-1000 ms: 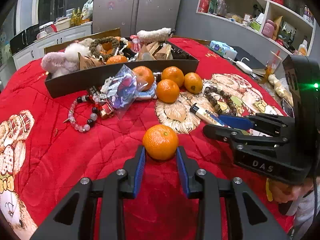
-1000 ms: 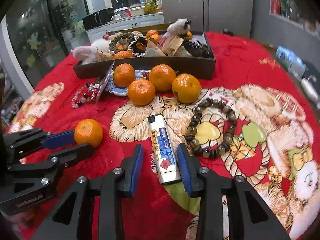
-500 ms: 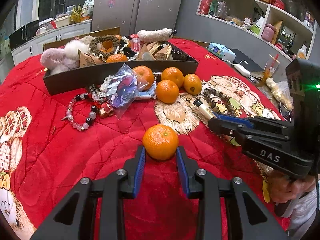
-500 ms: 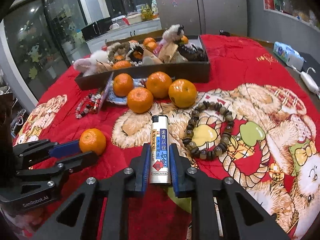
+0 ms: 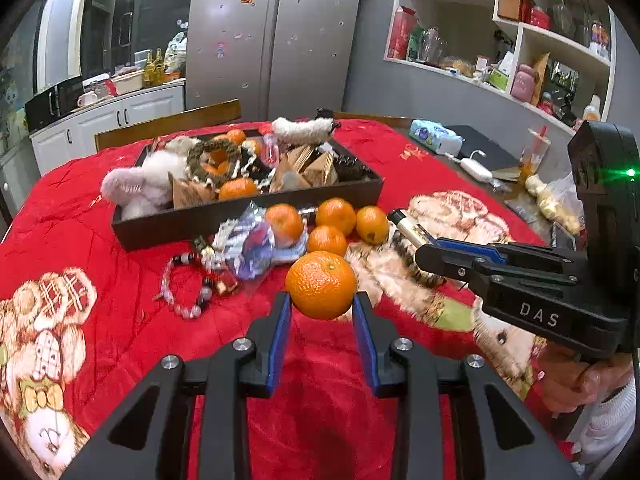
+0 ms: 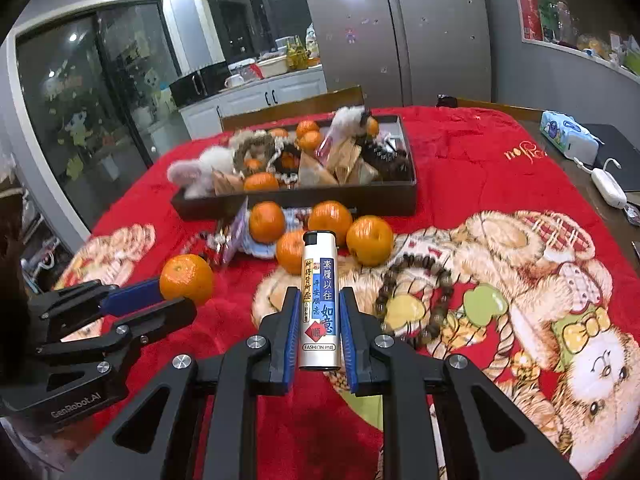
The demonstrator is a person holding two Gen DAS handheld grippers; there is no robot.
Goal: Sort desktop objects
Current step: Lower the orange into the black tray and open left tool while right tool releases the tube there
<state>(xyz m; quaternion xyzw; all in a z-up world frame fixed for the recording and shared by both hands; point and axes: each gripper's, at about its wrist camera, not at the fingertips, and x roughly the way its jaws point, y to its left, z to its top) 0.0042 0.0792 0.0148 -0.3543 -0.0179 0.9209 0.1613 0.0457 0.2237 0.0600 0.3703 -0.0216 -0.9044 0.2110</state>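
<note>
Your left tongs (image 5: 321,312) clamped on a round orange mandarin (image 5: 321,285), your right tongs (image 6: 320,314) clamped on a silver-blue cylinder lighter (image 6: 319,300), both lifted over the red blanket-covered tabletop (image 6: 460,168), dark full tray (image 6: 320,199) behind four loose mandarins (image 6: 369,240)

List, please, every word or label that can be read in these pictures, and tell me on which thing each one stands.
"DAS": on the body of the right tongs.
"GenRobot.AI": on the body of the left tongs.
"FASHION": at the foot of the lighter label; Chinese characters stand above it, among them "如意".
Gold script on the red blanket: upside down, not readable.
Fridge stickers: too small.
</note>
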